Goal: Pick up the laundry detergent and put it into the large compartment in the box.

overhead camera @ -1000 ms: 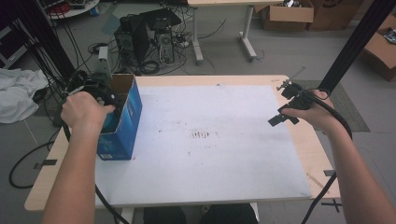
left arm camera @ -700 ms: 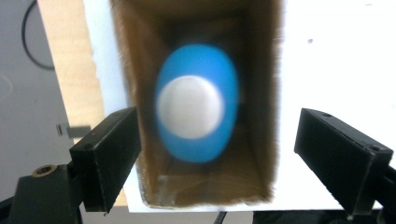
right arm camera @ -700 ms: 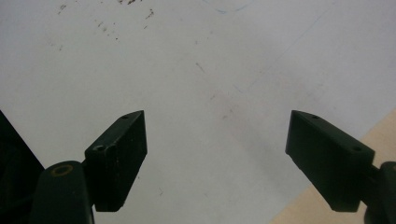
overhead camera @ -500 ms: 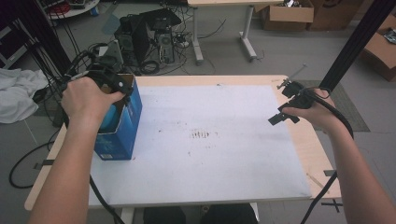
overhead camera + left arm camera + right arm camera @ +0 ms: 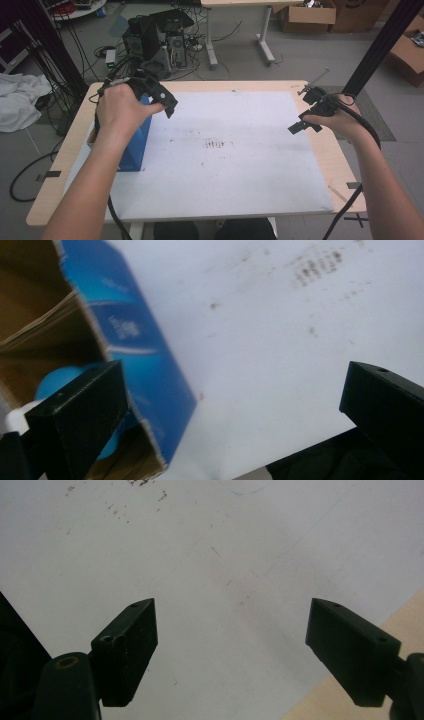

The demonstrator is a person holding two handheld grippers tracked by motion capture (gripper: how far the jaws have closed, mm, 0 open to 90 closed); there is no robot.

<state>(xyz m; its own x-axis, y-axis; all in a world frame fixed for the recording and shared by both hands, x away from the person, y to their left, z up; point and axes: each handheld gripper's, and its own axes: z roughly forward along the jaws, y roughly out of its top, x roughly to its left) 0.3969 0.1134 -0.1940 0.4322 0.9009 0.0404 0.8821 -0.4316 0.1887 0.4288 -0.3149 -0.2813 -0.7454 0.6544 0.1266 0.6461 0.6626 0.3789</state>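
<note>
The tall blue cardboard box (image 5: 131, 145) stood open at the top, at the left side of the wooden bench (image 5: 75, 165), close to its edge and partly on the big white sheet (image 5: 240, 165). In the left gripper view, a round blue thing (image 5: 60, 380) lay down inside the box (image 5: 140, 355); what it was could not be told.

The left gripper (image 5: 167, 105) hung just beside the top of the box, over the sheet. Its jaws had just been opening; they stood wide apart and let go, with nothing between them (image 5: 230, 390). One jaw was very near the box's torn rim. If the hand swung back that way, the jaw could bump the wall; then the box might tip over or slide off the left edge of the bench. It looked light, so a small knock might do it; the round blue thing could then roll out.

The right gripper (image 5: 302, 110) waited well apart, over the right side of the sheet near the bench's edge. Its jaws stood wide too, holding nothing (image 5: 230, 630); it was too far away to steady the box if it wobbled.
</note>
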